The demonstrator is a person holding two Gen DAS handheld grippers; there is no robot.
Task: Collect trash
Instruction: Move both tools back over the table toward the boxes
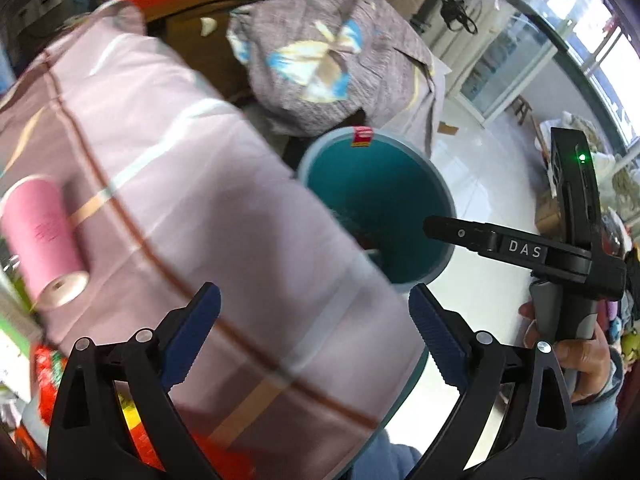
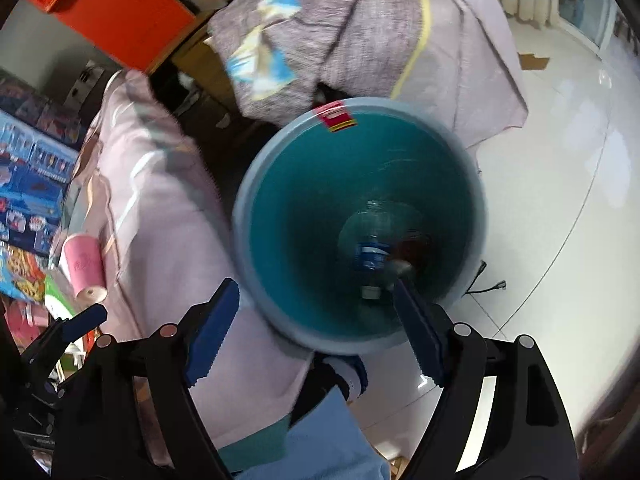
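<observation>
We look down first on the pink checked cloth [image 1: 168, 184] that covers the table and fills most of the left wrist view, with a grey floral bundle [image 1: 332, 60] heaped beyond it. Just beside the table's edge, on the white floor [image 2: 560, 200], stands the teal bin [image 2: 280, 184], a red label on its far rim. At its bottom we make out a clear plastic bottle [image 2: 372, 256] with a blue label lying next to a dark reddish scrap, too blurred for us to name. Our right gripper [image 2: 316, 328] hangs over the bin's near rim, its blue pads spread apart with nothing between them. Our left gripper [image 1: 314, 326] stands wide and empty above the cloth. A pink paper roll [image 1: 44, 236] lies on the cloth at left.
</observation>
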